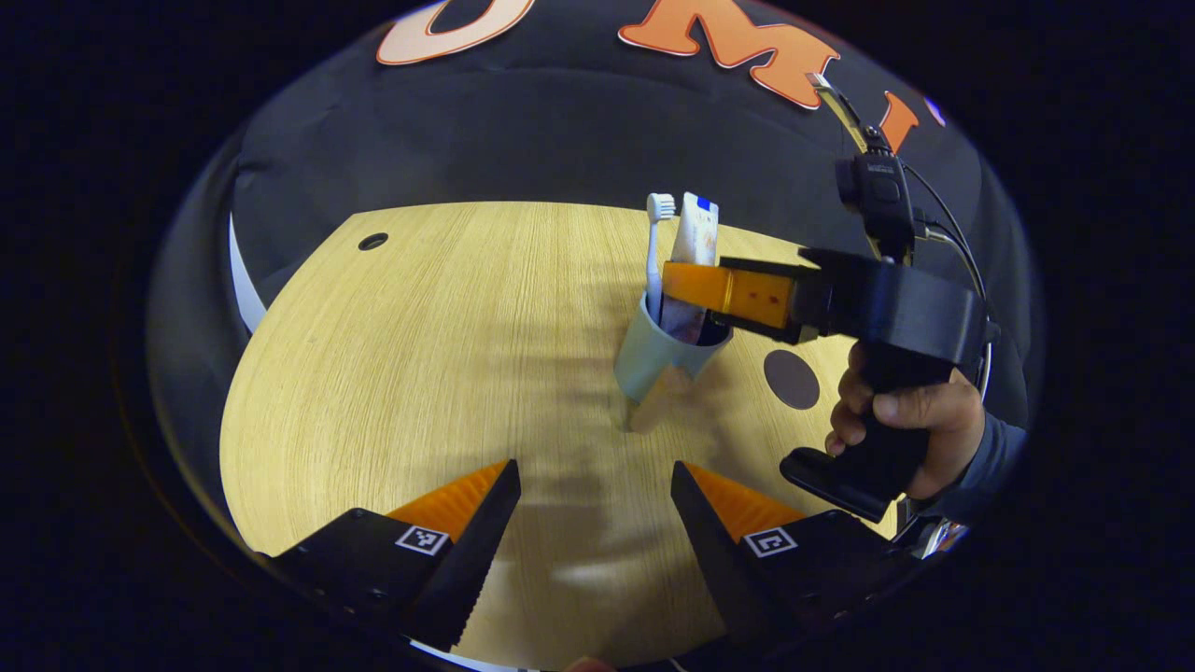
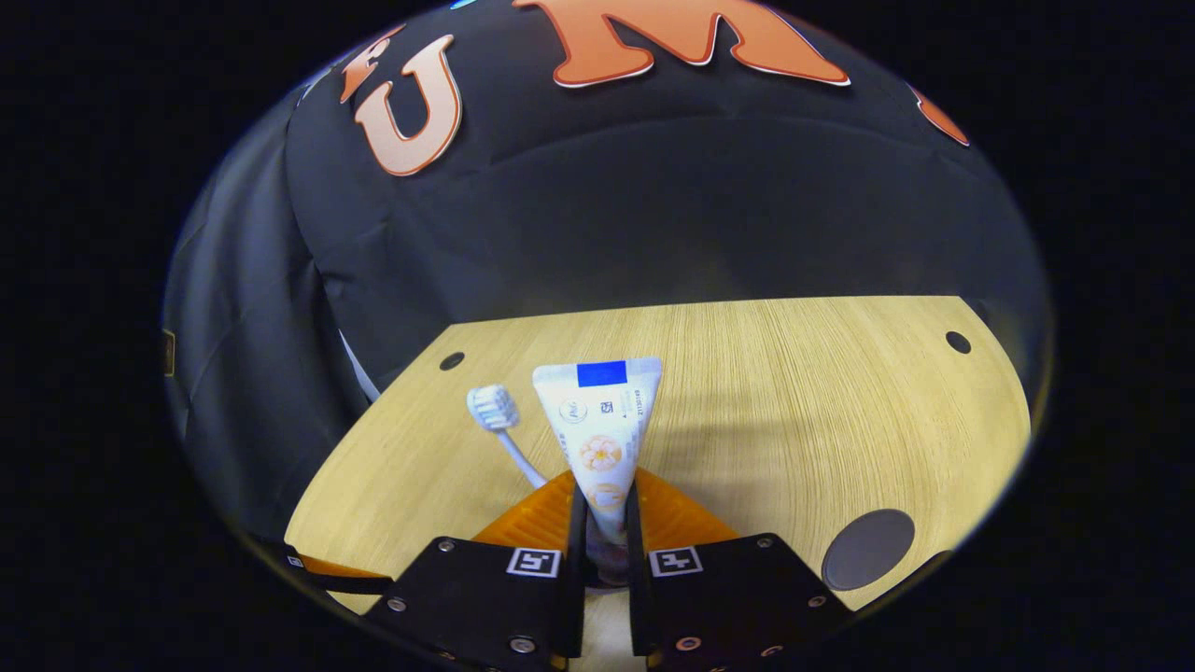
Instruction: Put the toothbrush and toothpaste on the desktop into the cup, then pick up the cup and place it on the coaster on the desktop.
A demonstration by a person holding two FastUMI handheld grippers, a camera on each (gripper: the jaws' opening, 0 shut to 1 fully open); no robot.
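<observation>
Standing in the cup: toothbrush (image 1: 657,245) and toothpaste (image 1: 695,245), both upright, heads sticking out above the rim.
Cup: (image 1: 653,359) grey, on the wooden surface (image 1: 420,373), at about 12 o'clock from the left tongs in the left gripper view.
Coaster: (image 1: 791,379) dark round disc flat on the surface, at 3 o'clock of the cup and apart from it; in the right gripper view it lies at 4 o'clock (image 2: 868,549), near the surface's edge.
Right tongs: (image 2: 605,523) fingers pressed on either side of the lower toothpaste tube, just above the cup; seen from the left gripper view they reach in from 3 o'clock (image 1: 691,285), across the cup's mouth.
Hand: (image 1: 901,425) wrapped round the right tongs' handle, sleeve at the wrist.
Left tongs: (image 1: 593,490) fingers well apart, nothing between them, hanging above the surface near the cup, not touching it.
Toothbrush in right gripper view: (image 2: 499,425) bristle head at 10 o'clock of the tube (image 2: 602,429), just beside it.
</observation>
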